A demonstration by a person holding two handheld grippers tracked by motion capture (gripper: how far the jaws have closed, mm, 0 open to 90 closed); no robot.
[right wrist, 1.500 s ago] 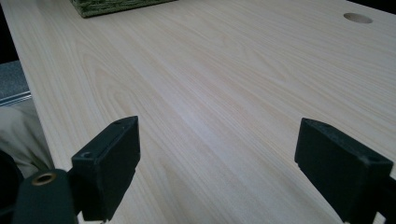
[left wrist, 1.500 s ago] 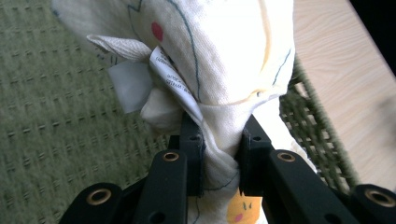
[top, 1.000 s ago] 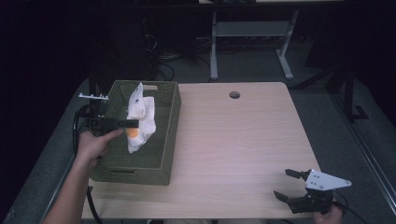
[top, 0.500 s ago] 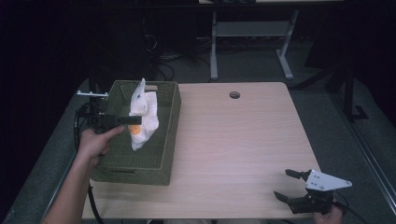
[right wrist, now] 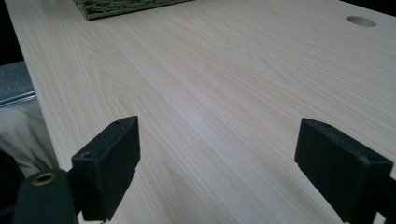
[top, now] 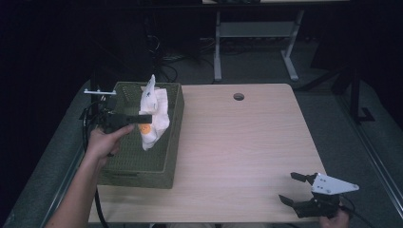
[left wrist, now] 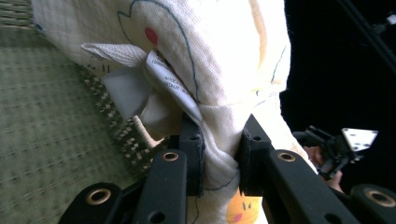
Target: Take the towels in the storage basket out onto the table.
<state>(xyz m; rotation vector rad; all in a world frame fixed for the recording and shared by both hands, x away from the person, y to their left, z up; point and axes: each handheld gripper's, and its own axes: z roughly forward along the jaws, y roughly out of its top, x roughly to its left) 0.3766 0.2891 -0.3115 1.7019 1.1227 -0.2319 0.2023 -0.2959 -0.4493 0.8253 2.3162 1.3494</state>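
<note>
Table [top: 247, 142]: pale wood, bare under and ahead of the right gripper; round hole [top: 238, 96] near the far edge, well beyond that gripper.
Basket [top: 142, 161]: green woven, on the table's left side, directly below and around the left gripper's jaws; far corner visible ahead of the right gripper, well apart from it.
Cloth [top: 153, 111]: white, printed with thin blue lines and small red and orange marks, lifted above the basket, hanging from the left gripper's jaws with its top rising past them and its lower end apparently just inside the basket, though hard to judge from above.
Left gripper [left wrist: 219, 156]: held over the basket by the left hand [top: 105, 142], jaws pressed on a bunched fold of the cloth, fabric squeezed between both pads.
Right gripper [top: 295, 187]: near the table's front right corner, low over the bare wood, jaws spread wide with nothing between them, well apart from the basket and cloth.
Label [left wrist: 170, 84]: small white printed tag on the cloth, just above the left gripper's left jaw; text too blurred to read.
</note>
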